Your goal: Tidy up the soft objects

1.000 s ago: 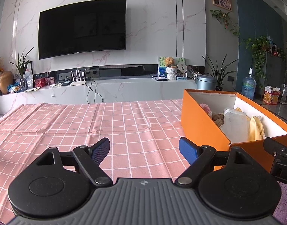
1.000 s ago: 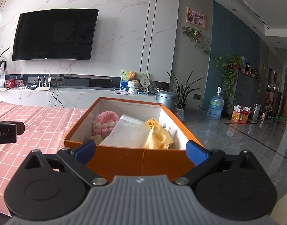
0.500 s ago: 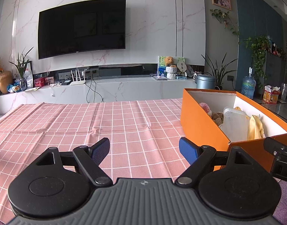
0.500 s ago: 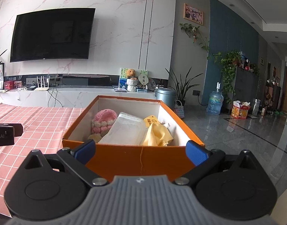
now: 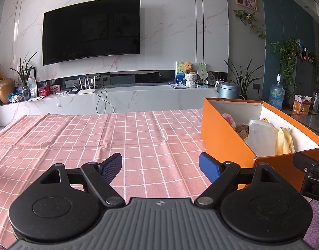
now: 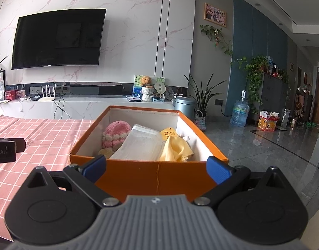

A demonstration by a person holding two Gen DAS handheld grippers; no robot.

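both grippers sit low and level, pointing forward. left gripper (image 5: 160, 165) is spread wide over the pink checked tablecloth (image 5: 80, 137), nothing in it. right gripper (image 6: 156, 167) is wide open too, empty, right behind the orange box (image 6: 151, 174). inside are a pink knit toy (image 6: 115, 134), a clear pouch (image 6: 141, 144) and a yellow cloth (image 6: 175, 149). the beige bit under the toy is mostly hidden, can't tell what it is.

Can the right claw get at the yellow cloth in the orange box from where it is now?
Probably yes. The right claw is open and empty just outside the orange box, which has no lid. The yellow cloth lies exposed on top, behind the near wall, so it must go over that.
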